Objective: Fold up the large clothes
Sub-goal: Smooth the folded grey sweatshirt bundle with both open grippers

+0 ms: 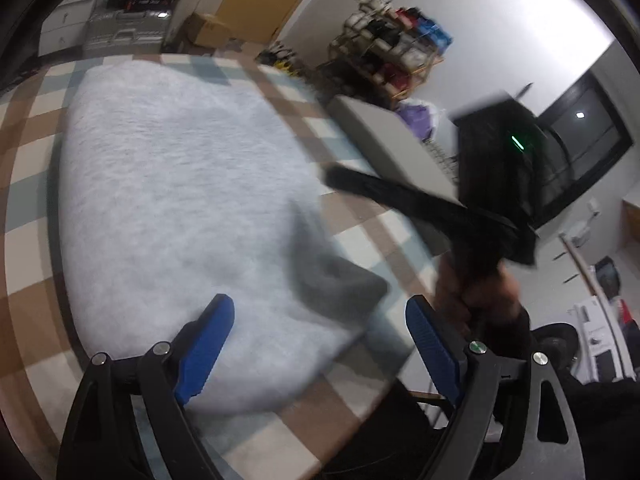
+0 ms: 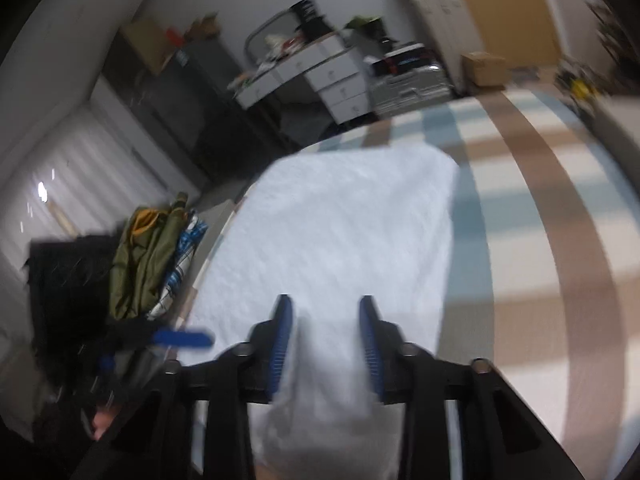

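Big fluffy white garment (image 1: 184, 216) spread flat on the checked bed cover (image 1: 32, 256), reaching close to the bed's near edge and left side. One corner (image 1: 332, 276) flipped up near the right edge, looking grey in the blur. Wide bare stripes of cover (image 2: 540, 240) on the far side and right side.

Left gripper (image 1: 320, 344) above the garment's near edge, blue fingers (image 1: 208, 340) spread wide, holding nothing. Right gripper (image 2: 326, 344) at the near edge too, fingers (image 2: 280, 344) partly apart with a fold of white cloth between them; pinching tight or not, hard to tell in the blur.

Heap of green and blue clothes (image 2: 152, 256) off the bed's left edge. Shoe rack (image 1: 392, 48) by the far wall.
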{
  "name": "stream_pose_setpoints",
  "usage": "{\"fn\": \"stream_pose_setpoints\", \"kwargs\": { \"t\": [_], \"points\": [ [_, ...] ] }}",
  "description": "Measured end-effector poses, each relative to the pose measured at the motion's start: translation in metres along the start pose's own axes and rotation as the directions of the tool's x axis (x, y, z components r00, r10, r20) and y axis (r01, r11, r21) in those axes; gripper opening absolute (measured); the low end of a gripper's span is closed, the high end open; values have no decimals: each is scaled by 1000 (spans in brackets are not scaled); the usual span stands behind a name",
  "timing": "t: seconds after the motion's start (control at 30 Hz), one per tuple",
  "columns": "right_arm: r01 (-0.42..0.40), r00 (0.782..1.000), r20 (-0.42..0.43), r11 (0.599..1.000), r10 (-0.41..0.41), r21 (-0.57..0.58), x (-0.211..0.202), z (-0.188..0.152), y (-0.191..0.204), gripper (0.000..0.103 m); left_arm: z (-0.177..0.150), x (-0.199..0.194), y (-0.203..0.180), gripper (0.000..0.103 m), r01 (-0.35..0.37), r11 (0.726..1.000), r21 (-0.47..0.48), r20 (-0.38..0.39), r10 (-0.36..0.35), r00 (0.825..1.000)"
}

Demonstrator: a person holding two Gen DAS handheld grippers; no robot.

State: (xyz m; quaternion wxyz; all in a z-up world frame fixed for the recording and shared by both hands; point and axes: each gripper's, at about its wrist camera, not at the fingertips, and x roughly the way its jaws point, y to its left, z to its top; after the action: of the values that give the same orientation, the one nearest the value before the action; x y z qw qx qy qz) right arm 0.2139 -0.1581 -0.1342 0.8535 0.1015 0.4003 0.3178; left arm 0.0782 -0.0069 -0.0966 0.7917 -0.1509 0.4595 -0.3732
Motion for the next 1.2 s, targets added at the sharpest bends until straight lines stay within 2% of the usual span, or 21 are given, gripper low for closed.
{"fn": "stream_pose_setpoints", "kwargs": {
  "t": [0.03, 0.1, 0.17, 0.23, 0.27, 0.3, 0.33, 0.37, 0.4, 0.47, 0.53, 0.57, 0.6, 0.67, 0.73, 0.83, 0.9, 1.0, 1.07, 1.13, 1.2],
  "points": [
    [17, 1000, -14, 999, -17, -35, 5, 10, 8, 22, -5, -6, 2, 83, 42, 999, -2, 13, -42, 999],
    [64, 995, -69, 991, -73, -119, 26, 30, 25, 21, -17, -6, 13, 85, 205, 978, -40, 37, -203, 978],
    [90, 977, -176, 984, -117, -157, 61, 32, 28, 21, -21, 7, 31, 85, 242, 965, -96, 32, -240, 970],
    [117, 949, -265, 972, -170, -202, 93, 19, 23, 21, -26, 24, 58, 75, 305, 931, -202, 40, -304, 952],
    [119, 952, -248, 965, -178, -235, 100, 13, 22, 21, -28, 24, 66, 60, 315, 923, -221, 60, -309, 949],
    [126, 958, -217, 953, -189, -274, 102, 9, 25, 21, -31, 29, 73, 37, 295, 928, -228, 68, -287, 955],
    [133, 959, -204, 947, -198, -292, 101, 7, 26, 21, -33, 29, 78, 26, 270, 933, -236, 64, -263, 963],
    [146, 957, -199, 943, -211, -298, 100, 6, 29, 21, -36, 30, 84, 6, 246, 933, -262, 61, -238, 969],
    [157, 954, -201, 940, -224, -301, 97, 6, 31, 21, -36, 29, 90, 3, 256, 921, -293, 58, -250, 967],
    [161, 957, -185, 941, -222, -297, 83, 8, 36, 22, -35, 17, 90, 3, 268, 912, -311, 65, -261, 963],
    [156, 970, -135, 946, -200, -283, 58, 5, 40, 24, -31, -6, 65, 8, 190, 959, -211, 93, -174, 980],
    [126, 979, -121, 952, -165, -278, 46, 1, 43, 24, -30, -12, 52, 28, 133, 977, -165, 102, -117, 988],
    [104, 983, -116, 955, -140, -277, 36, -6, 45, 24, -29, -20, 38, 62, 67, 991, -116, 117, -53, 992],
    [76, 987, -112, 956, -112, -285, 25, -23, 49, 24, -26, -27, 20, 86, -3, 998, -66, 175, 14, 985],
    [81, 987, -112, 956, -116, -281, 22, -38, 49, 24, -23, -30, 12, 86, -84, 995, -51, 224, 93, 970],
    [93, 979, -157, 971, -129, -220, 34, -58, 37, 20, -10, -16, 15, 86, -247, 967, -56, 250, 253, 934],
    [119, 969, -188, 968, -162, -220, 51, -72, 31, 18, 1, -2, 27, 86, -264, 963, -47, 199, 268, 943],
    [175, 969, -129, 952, -212, -250, 54, -79, 39, 17, 19, 25, 45, 86, -247, 967, -56, 107, 252, 962],
    [184, 957, -169, 943, -236, -279, 54, -73, 46, 17, 14, 21, 47, 86, -270, 962, -31, 101, 271, 957],
    [112, 965, -206, 964, -164, -241, 42, -52, 46, 19, 8, 26, 43, 86, -300, 954, -1, 86, 299, 950],
    [69, 984, -149, 974, -102, -214, 25, -21, 46, 21, -9, 12, 38, 86, -300, 954, 15, 110, 297, 949]
  ]
}}
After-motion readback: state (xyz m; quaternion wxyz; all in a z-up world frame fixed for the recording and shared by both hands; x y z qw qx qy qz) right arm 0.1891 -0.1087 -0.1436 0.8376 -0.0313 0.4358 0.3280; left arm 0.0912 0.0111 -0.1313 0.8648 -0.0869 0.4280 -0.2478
